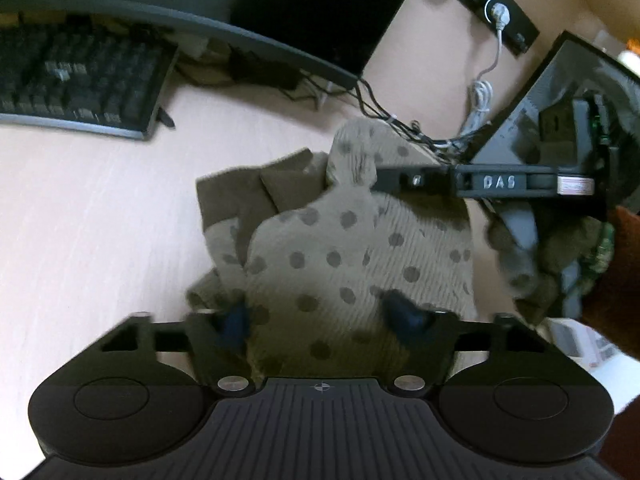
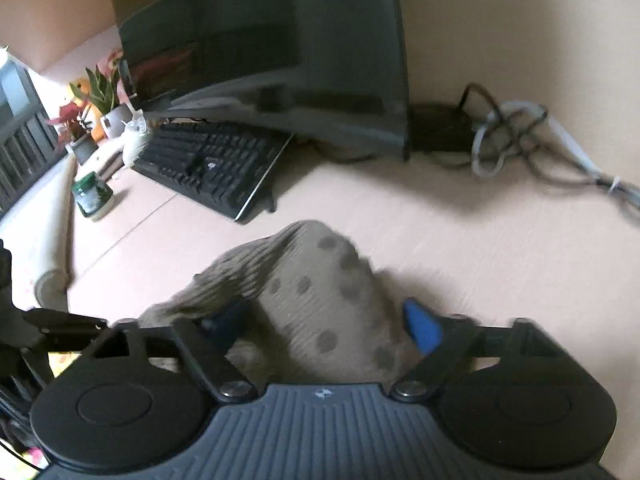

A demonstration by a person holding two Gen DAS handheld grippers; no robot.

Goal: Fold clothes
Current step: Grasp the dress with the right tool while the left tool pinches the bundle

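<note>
While both tools stand spread around the dotted garment (image 1: 352,248), the right tool (image 1: 440,182) reads "DAS"; left tool (image 1: 324,320).

The desk (image 2: 500,248) is pale, wood-grained laminate. At its centre lies a crumpled olive garment with dark dots (image 1: 352,240). At ten o'clock rests a black keyboard (image 2: 212,168), beside it a dark monitor (image 2: 264,48). At two o'clock lies a tangle of cables (image 2: 516,140). At nine o'clock stands a green-lidded jar (image 2: 91,196), with potted plants (image 2: 100,100) behind.
</note>
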